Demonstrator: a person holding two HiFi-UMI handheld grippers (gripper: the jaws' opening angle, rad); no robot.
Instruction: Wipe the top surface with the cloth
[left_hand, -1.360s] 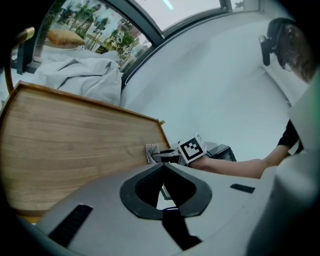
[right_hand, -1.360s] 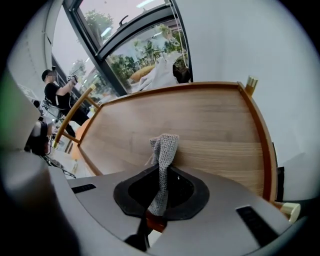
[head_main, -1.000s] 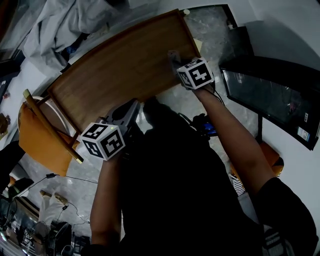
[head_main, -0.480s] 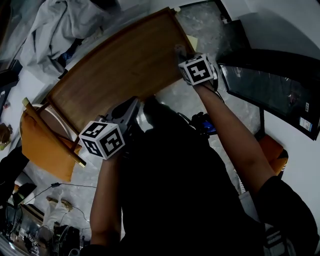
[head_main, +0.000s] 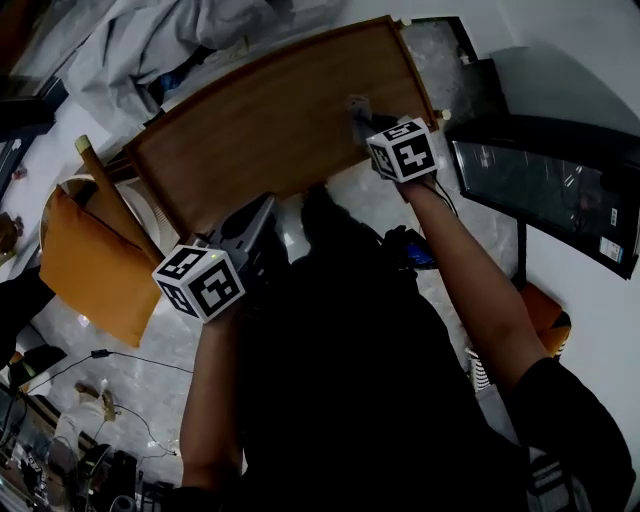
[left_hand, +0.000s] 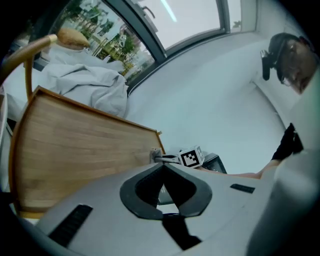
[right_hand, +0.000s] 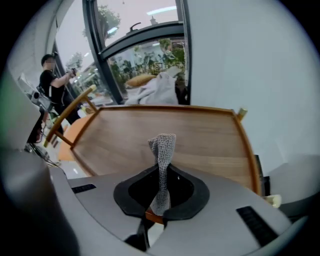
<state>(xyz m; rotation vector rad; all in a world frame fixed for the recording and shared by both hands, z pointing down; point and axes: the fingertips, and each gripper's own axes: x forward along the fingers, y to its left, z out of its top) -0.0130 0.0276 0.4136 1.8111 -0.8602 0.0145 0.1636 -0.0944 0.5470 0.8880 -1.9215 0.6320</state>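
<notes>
Left gripper (head_main: 258, 222) hangs close to the body, off the table's near edge, jaws together on nothing. Right gripper (right_hand: 160, 179) is nearer the work, clamped on the cloth (right_hand: 163, 146), which is over the right end of the wooden top (right_hand: 210, 137). The top's long axis runs away leftward.

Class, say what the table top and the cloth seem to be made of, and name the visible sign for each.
Table top: apparently wood or wood veneer, with a smooth brown finish; straight grain lines run along it.
Cloth: grey knitted or woven fabric, matte; a fine mesh texture shows on it.
</notes>
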